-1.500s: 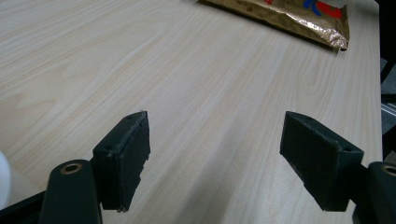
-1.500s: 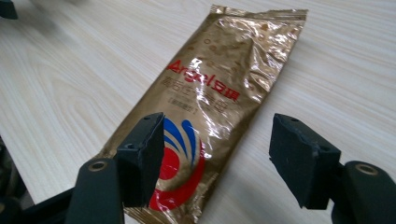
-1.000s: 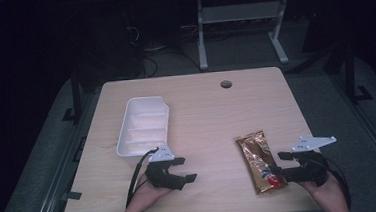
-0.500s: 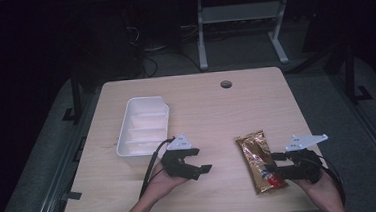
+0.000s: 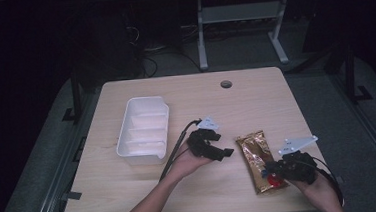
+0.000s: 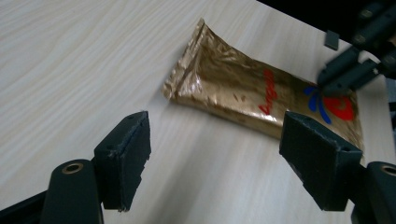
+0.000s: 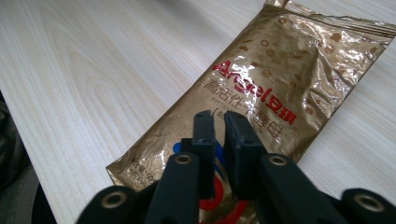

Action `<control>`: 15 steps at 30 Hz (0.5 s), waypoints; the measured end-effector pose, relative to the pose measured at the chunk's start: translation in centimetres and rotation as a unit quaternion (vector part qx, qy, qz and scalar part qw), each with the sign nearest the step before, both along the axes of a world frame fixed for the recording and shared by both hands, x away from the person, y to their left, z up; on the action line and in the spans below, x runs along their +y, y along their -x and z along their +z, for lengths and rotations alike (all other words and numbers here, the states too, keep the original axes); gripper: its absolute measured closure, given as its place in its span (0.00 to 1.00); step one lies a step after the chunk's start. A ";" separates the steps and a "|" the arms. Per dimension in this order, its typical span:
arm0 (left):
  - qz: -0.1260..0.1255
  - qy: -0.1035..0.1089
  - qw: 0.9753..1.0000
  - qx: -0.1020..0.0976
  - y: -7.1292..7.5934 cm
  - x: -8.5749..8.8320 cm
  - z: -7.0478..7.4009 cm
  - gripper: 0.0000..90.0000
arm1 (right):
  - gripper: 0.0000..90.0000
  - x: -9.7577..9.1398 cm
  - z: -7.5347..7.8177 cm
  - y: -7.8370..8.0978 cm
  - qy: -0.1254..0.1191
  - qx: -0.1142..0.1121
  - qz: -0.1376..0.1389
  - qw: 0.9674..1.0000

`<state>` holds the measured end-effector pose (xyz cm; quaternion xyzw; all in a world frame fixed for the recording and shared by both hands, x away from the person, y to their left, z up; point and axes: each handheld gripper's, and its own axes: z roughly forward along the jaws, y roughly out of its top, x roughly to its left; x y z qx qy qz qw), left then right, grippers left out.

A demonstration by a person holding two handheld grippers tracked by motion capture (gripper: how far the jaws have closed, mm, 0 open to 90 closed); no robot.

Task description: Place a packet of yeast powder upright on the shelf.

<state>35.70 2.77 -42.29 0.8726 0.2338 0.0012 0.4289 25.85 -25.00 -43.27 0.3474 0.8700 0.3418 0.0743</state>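
A white tray [image 5: 144, 130] sits at the left of the table [image 5: 255, 96]. The left gripper [image 5: 218, 152], jaws wide apart, points toward the gold packet [image 5: 258, 157], which lies flat right of centre. The right gripper [image 5: 272, 171], jaws together, rests over the packet's near end. The next move is probably to grasp the packet, which calls for lifting an edge.

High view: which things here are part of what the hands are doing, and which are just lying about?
In the job, likely:
gold packet
right gripper, jaws closed over the packet's near end
left gripper, open, facing the packet

Lying about, for now:
white tray
hole in the table
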 end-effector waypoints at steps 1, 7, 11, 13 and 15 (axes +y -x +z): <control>0.000 0.001 1.000 0.004 -0.3 -0.5 0.0 0.28 | 1.00 0.0 -0.1 0.0 0.002 0.001 0.003 1.000; 0.006 -0.014 1.000 0.013 -2.2 -2.6 -0.3 0.30 | 1.00 0.2 -0.6 -0.1 0.012 0.013 0.002 1.000; 0.010 -0.020 0.999 0.027 -3.3 -3.8 -0.8 0.30 | 1.00 0.3 -0.9 -0.2 0.015 0.018 0.000 1.000; 0.015 -0.019 0.999 0.034 -3.8 -4.2 -1.2 0.30 | 1.00 0.3 -0.9 -0.2 0.016 0.018 0.000 1.000; 0.022 -0.021 0.999 0.037 -3.9 -4.7 -1.6 0.29 | 1.00 0.3 -1.1 -0.1 0.016 0.019 -0.006 1.000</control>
